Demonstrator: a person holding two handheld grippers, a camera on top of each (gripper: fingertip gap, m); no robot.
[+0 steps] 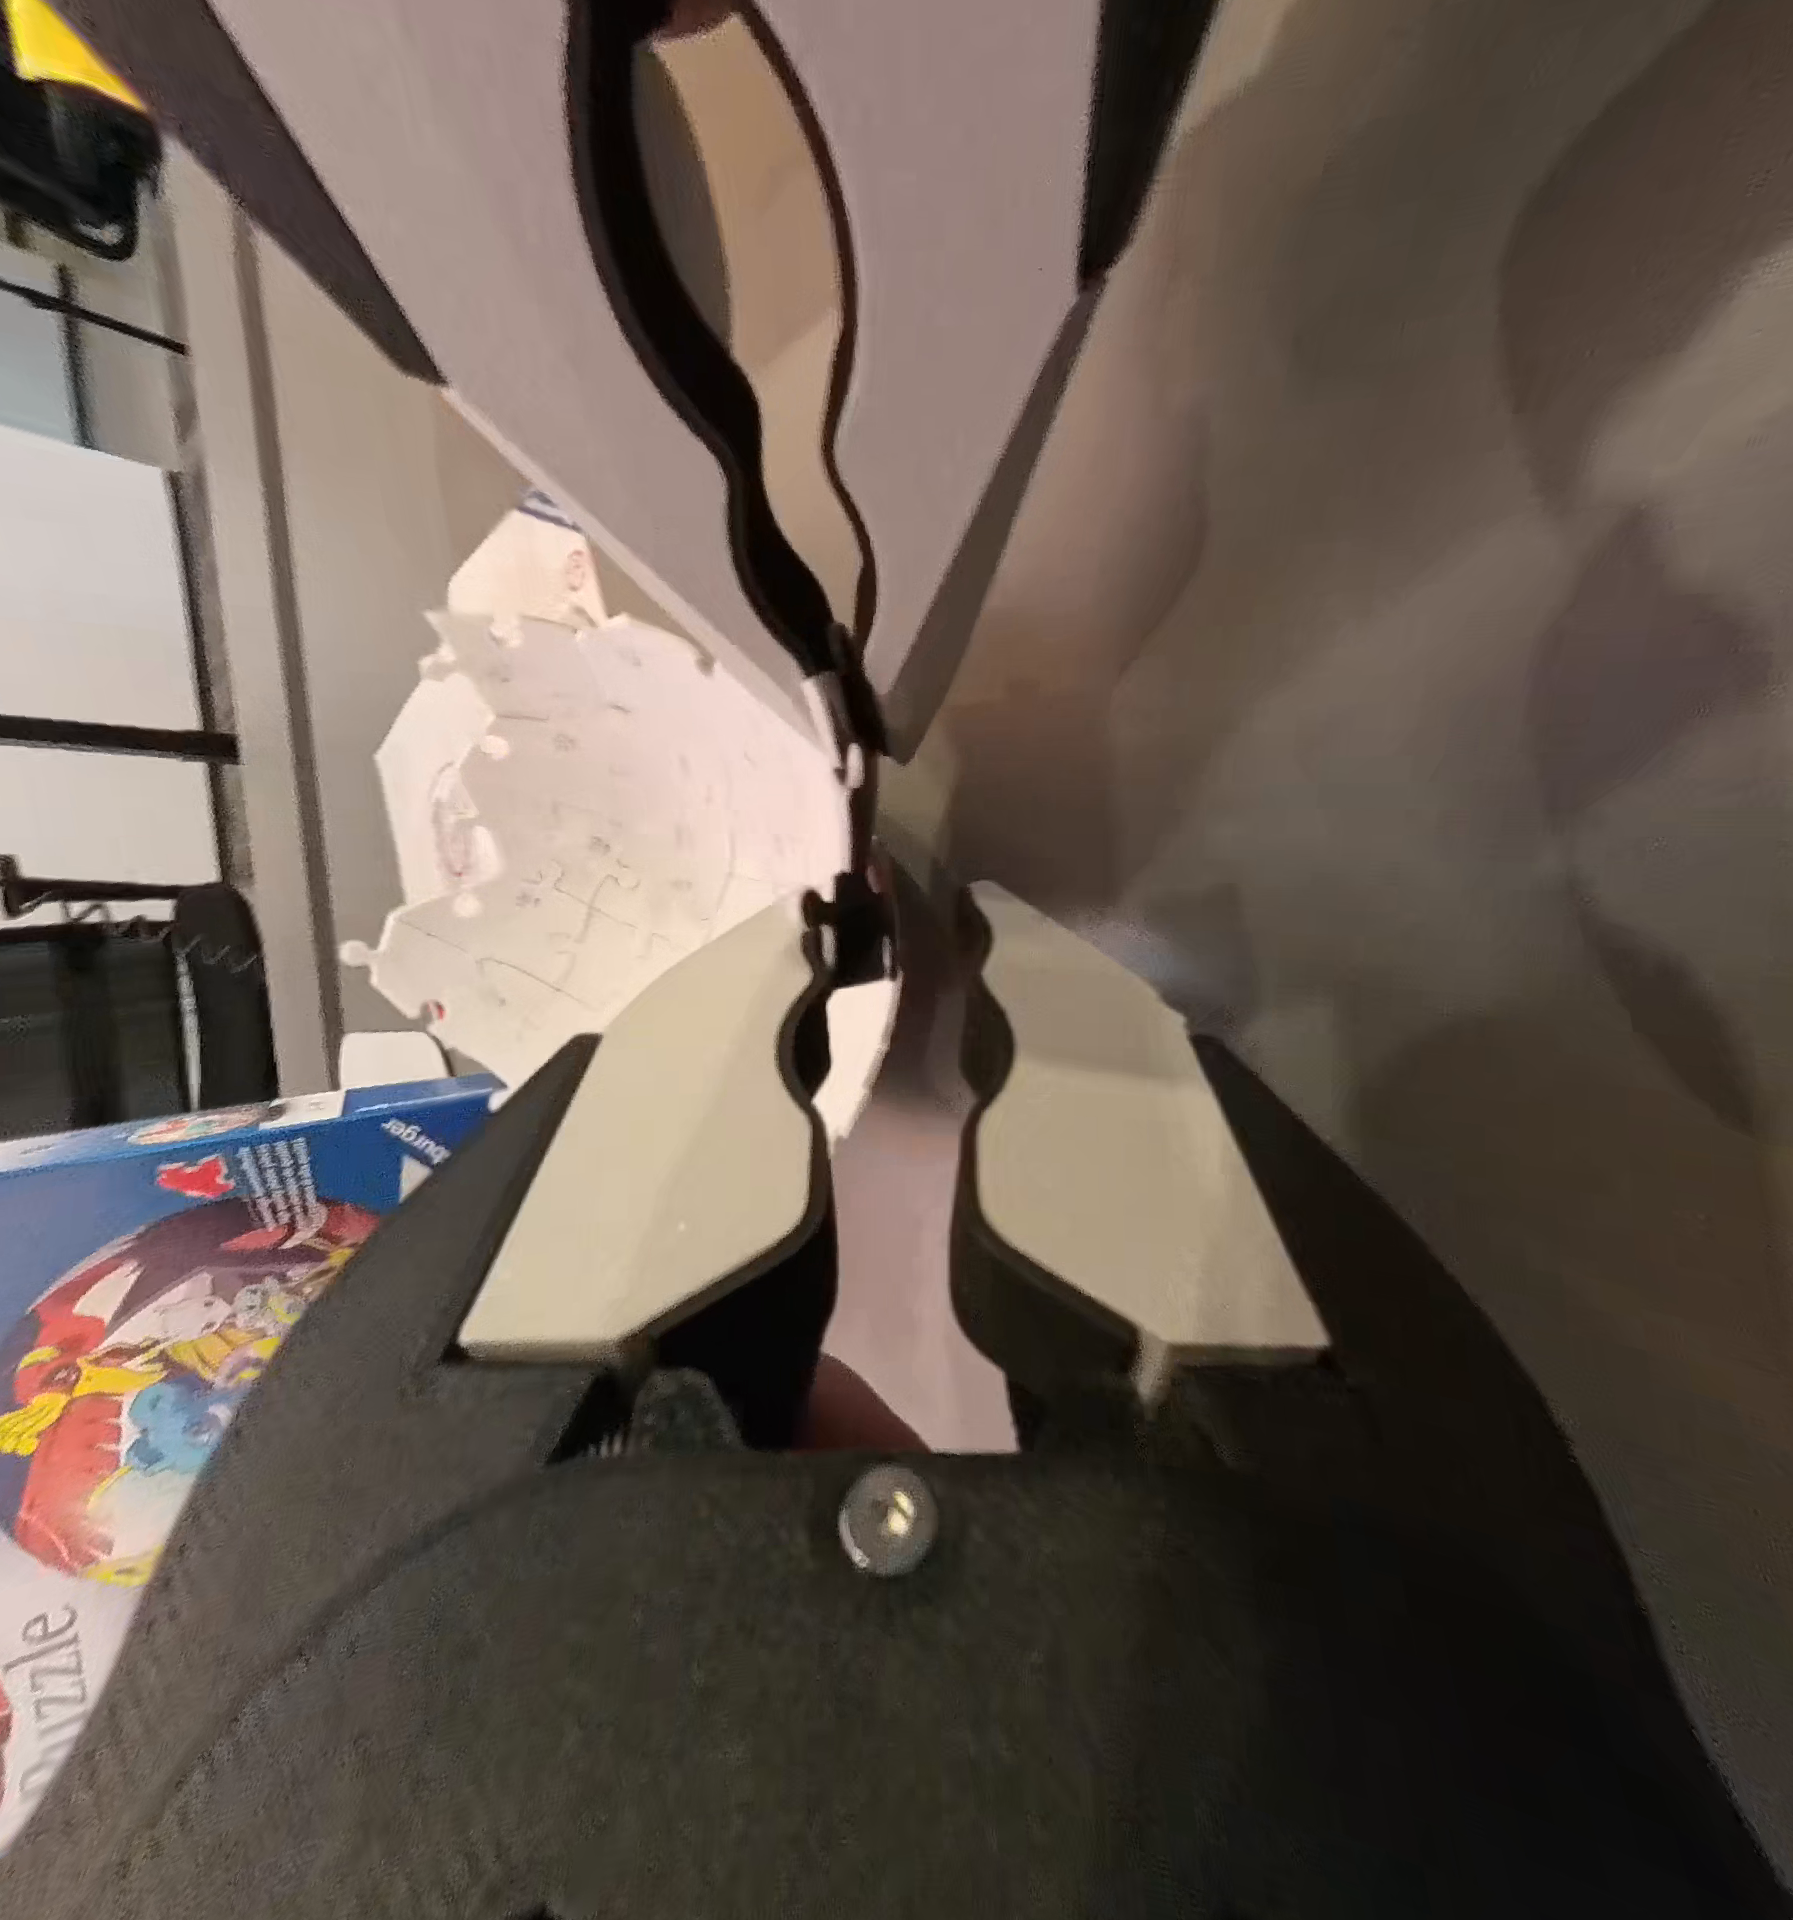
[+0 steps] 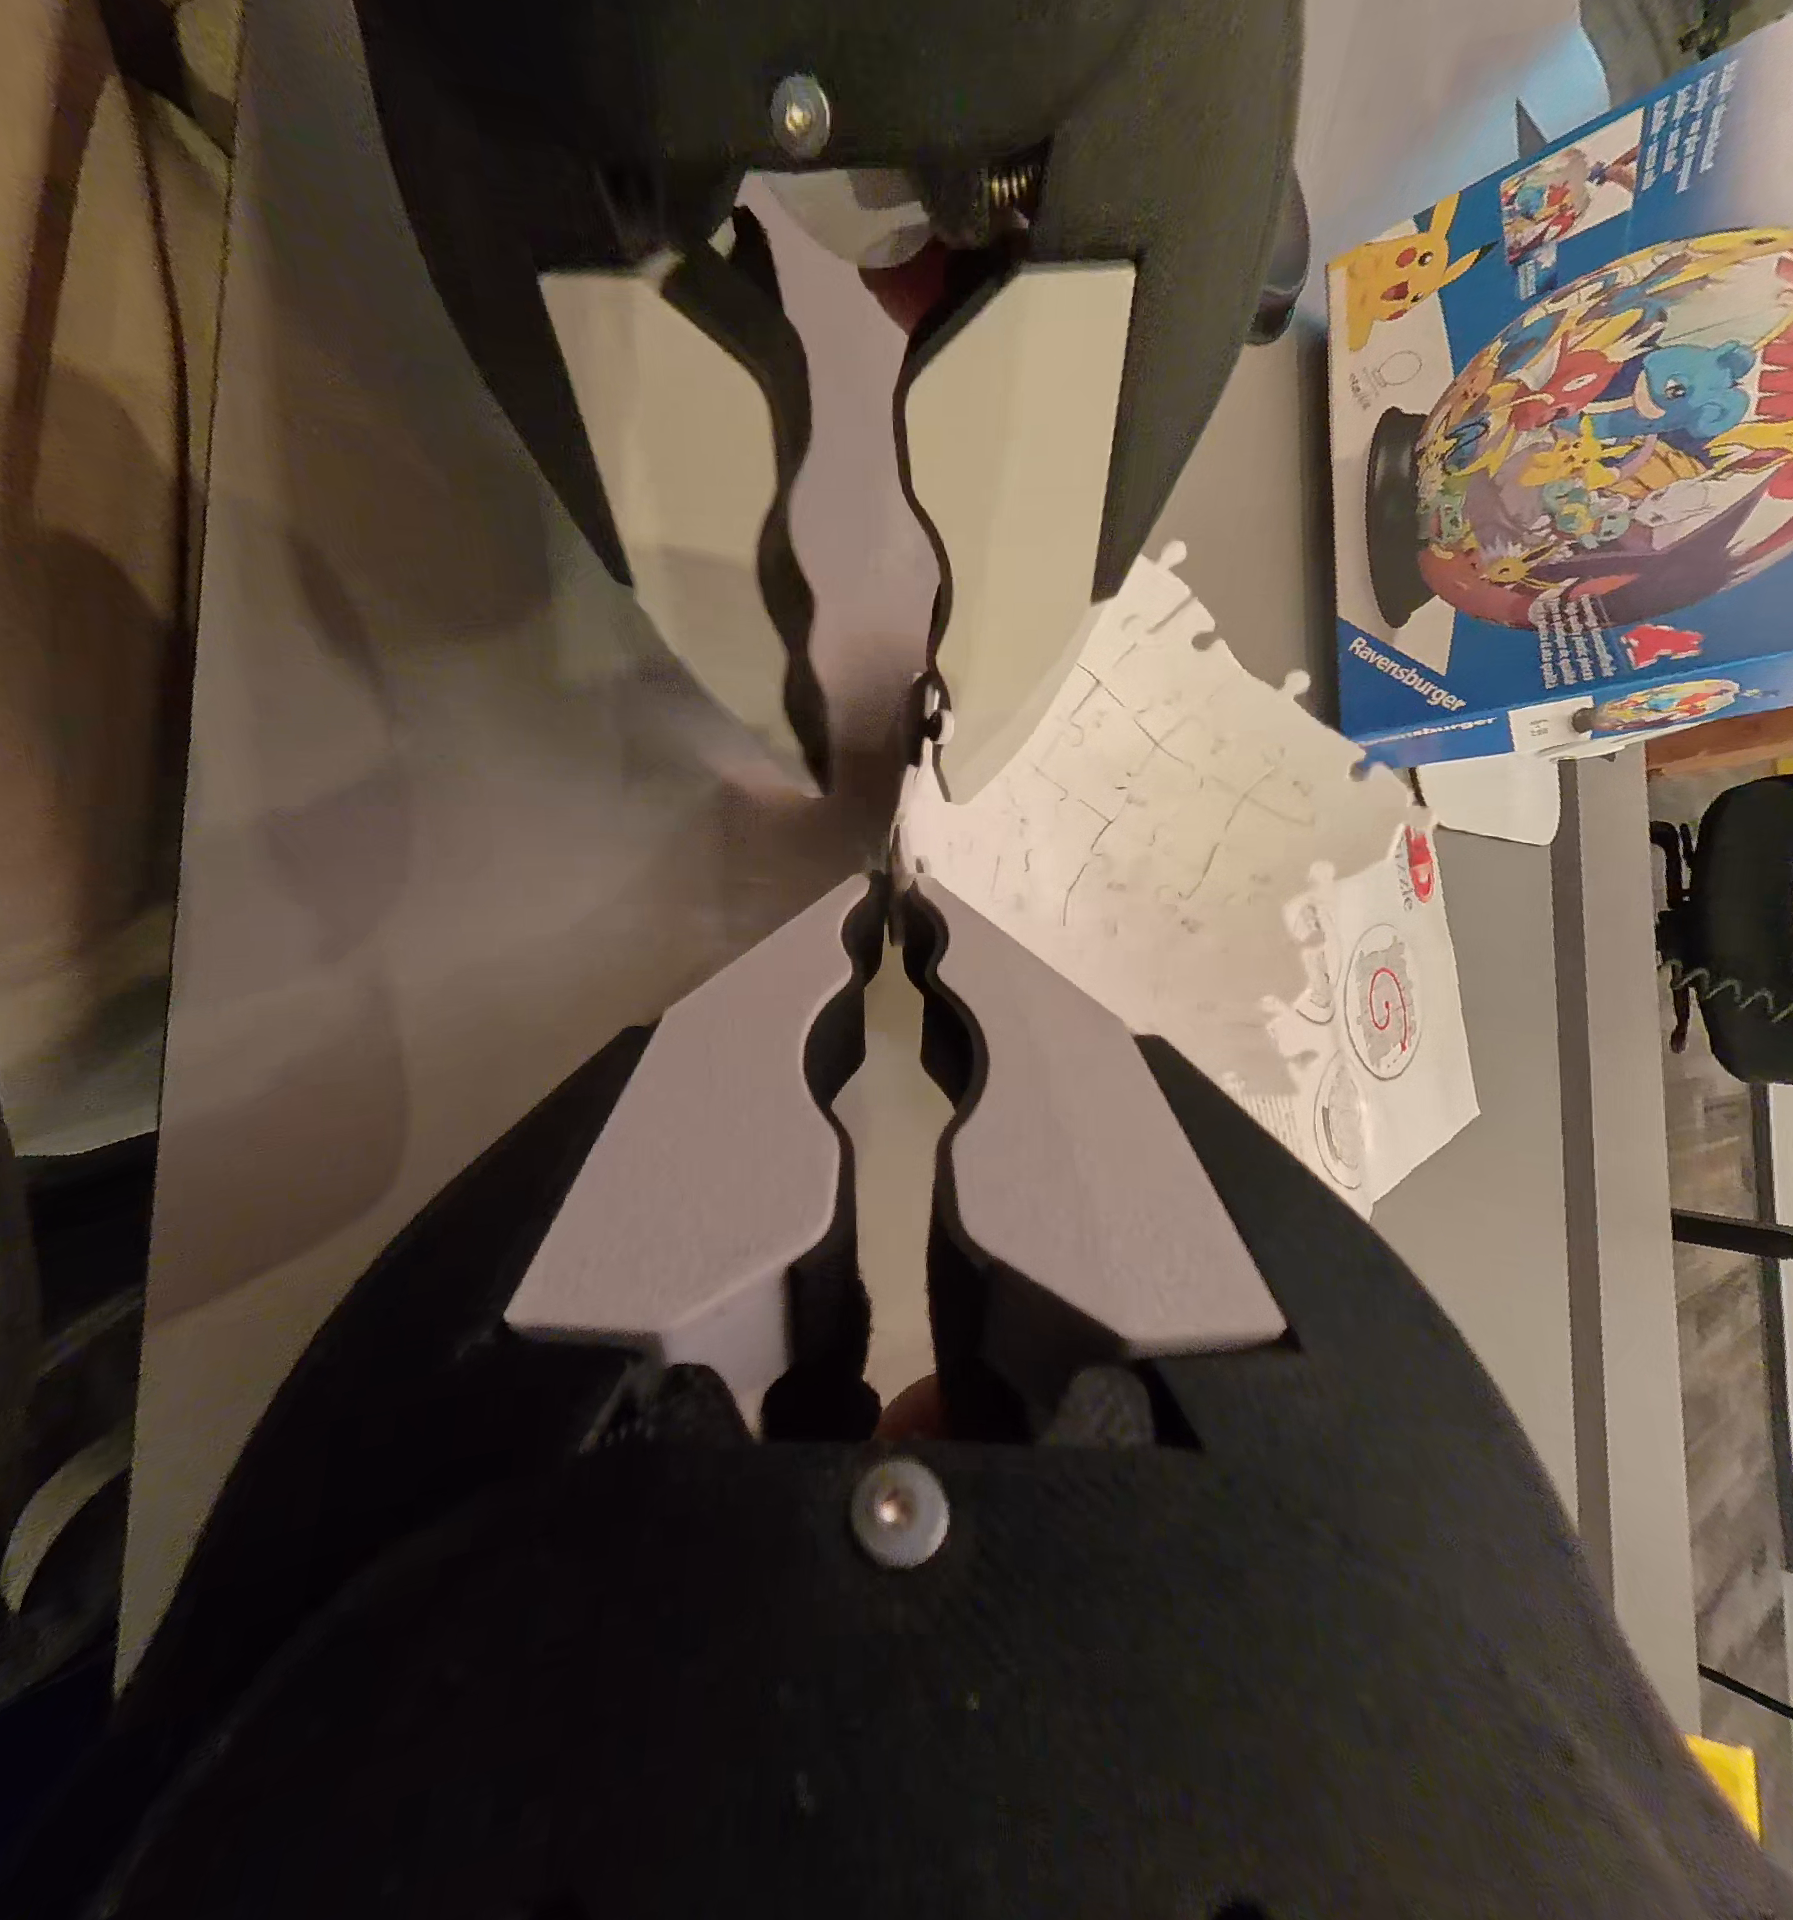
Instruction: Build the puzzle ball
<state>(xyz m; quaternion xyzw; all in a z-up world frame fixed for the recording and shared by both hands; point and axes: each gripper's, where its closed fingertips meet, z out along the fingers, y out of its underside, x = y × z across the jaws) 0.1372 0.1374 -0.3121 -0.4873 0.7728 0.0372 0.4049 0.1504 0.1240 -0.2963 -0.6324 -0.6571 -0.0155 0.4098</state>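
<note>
The half-built puzzle ball shell point(image 1: 611, 831) shows its white inner side with faint marks, and is held up in the air between my two grippers, which face each other. In the right wrist view the shell point(image 2: 1183, 831) spreads to the right of the fingertips. My right gripper point(image 2: 887, 899) is shut on the shell's rim; it also shows in the left wrist view point(image 1: 856, 686), coming from above. My left gripper point(image 1: 897, 914) is open, with the rim standing between its fingers. In the right wrist view point(image 2: 871, 748) one of its fingers stands apart from the rim.
The blue puzzle box point(image 2: 1598, 416) lies on the grey table point(image 2: 1526, 1091), and also shows in the left wrist view point(image 1: 144, 1299). A white instruction sheet point(image 2: 1391, 1039) lies under the shell. A black office chair point(image 2: 1765, 935) stands beyond the table edge. A person's clothing point(image 2: 40, 520) fills the left. The grippers are tip to tip, or close to it.
</note>
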